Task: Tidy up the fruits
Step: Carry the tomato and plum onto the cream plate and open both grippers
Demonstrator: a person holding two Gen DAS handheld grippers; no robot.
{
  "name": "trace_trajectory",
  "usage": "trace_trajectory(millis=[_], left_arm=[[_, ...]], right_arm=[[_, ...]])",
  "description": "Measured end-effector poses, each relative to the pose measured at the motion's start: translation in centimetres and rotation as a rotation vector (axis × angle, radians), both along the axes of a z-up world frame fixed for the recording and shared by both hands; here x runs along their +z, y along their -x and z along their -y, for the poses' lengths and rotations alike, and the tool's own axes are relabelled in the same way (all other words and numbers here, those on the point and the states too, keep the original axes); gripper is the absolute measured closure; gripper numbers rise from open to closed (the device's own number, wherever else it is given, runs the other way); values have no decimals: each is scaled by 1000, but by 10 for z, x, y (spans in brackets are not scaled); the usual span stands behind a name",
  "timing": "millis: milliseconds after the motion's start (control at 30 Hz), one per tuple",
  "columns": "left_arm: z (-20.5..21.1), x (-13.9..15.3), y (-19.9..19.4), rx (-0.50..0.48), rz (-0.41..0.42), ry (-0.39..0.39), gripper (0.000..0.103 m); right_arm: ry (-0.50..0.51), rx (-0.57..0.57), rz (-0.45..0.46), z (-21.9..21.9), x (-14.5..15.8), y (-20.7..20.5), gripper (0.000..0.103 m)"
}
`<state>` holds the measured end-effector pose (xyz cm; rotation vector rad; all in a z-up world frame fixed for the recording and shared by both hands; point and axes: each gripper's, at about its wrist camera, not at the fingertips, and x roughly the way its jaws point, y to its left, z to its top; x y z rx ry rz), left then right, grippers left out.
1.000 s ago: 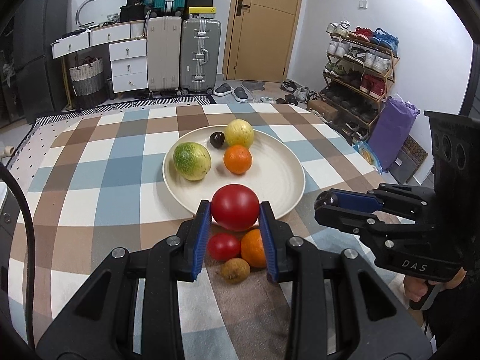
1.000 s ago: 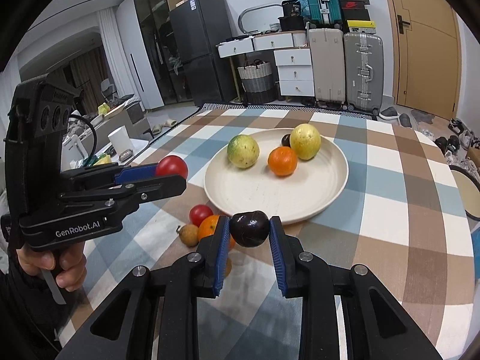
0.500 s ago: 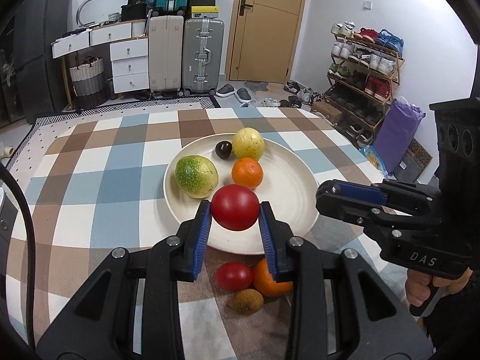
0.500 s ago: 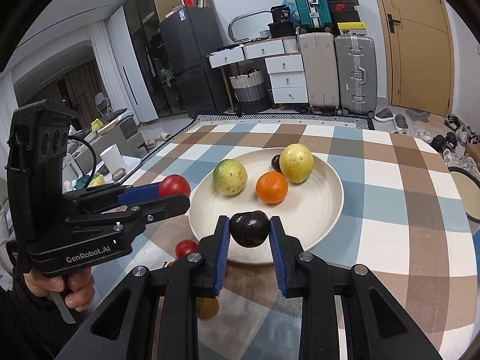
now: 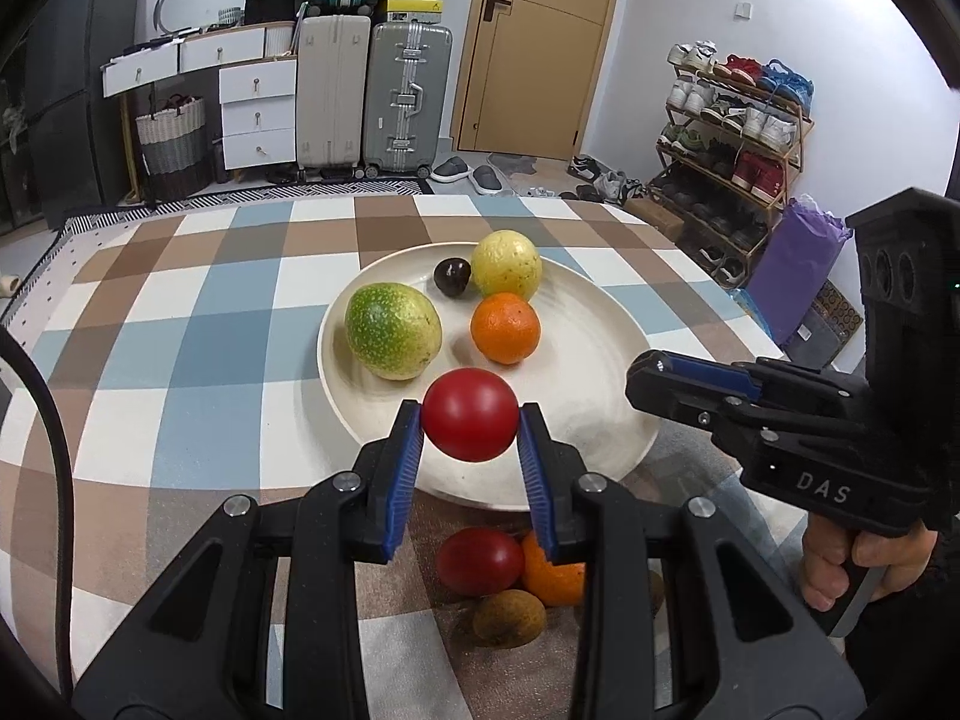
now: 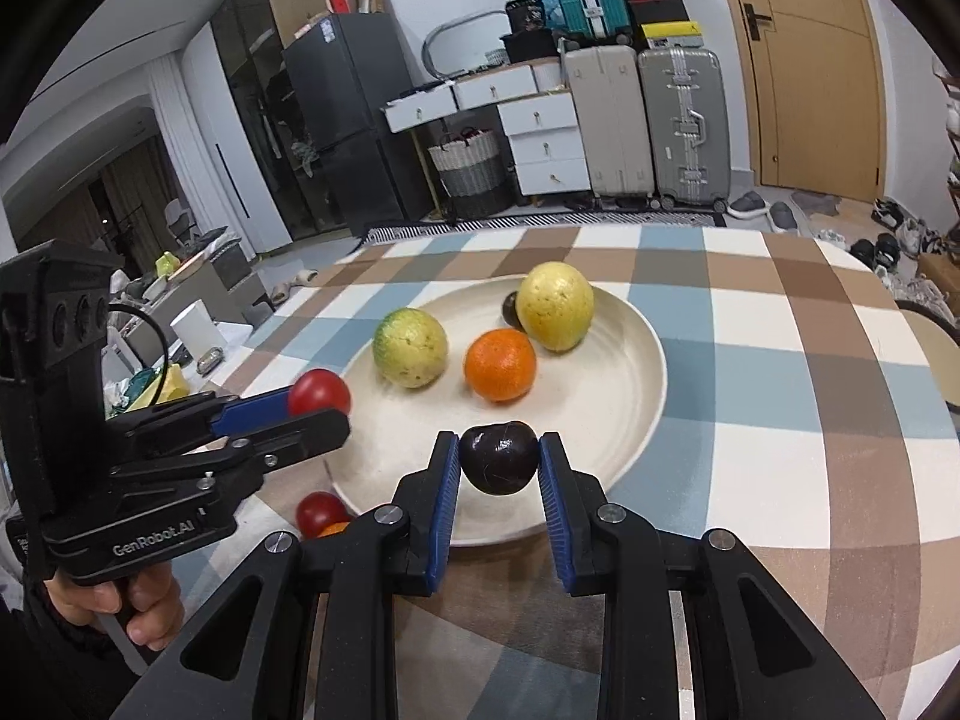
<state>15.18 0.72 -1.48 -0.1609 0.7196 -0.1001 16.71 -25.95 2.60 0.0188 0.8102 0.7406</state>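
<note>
My left gripper (image 5: 470, 427) is shut on a red tomato (image 5: 470, 422) and holds it above the near rim of the cream plate (image 5: 594, 372). My right gripper (image 6: 499, 461) is shut on a dark plum (image 6: 499, 457) over the plate's near edge (image 6: 624, 420). The plate holds a green-yellow fruit (image 5: 393, 330), an orange (image 5: 505, 327), a yellow fruit (image 5: 506, 264) and a second dark plum (image 5: 452, 277). On the cloth below the plate lie a red tomato (image 5: 479, 561), an orange (image 5: 552, 570) and a small brown fruit (image 5: 509, 618).
The table carries a checked cloth (image 5: 180, 324). Its right edge (image 5: 708, 276) drops toward a shoe rack (image 5: 738, 138) and a purple bag (image 5: 792, 264). Suitcases (image 5: 372, 96) and drawers (image 5: 258, 108) stand behind the far edge.
Both grippers have moved forward with their fruit, from over the cloth to over the plate's near part. The loose fruits on the cloth now lie behind the fingertips.
</note>
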Motion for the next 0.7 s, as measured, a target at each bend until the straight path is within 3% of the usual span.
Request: trace_trajectory(millis=[700], left_arm=[[8,-13,-9,-6,-11,-33,74]], right_arm=[[10,-27,-16,-3,-8,-3,76]])
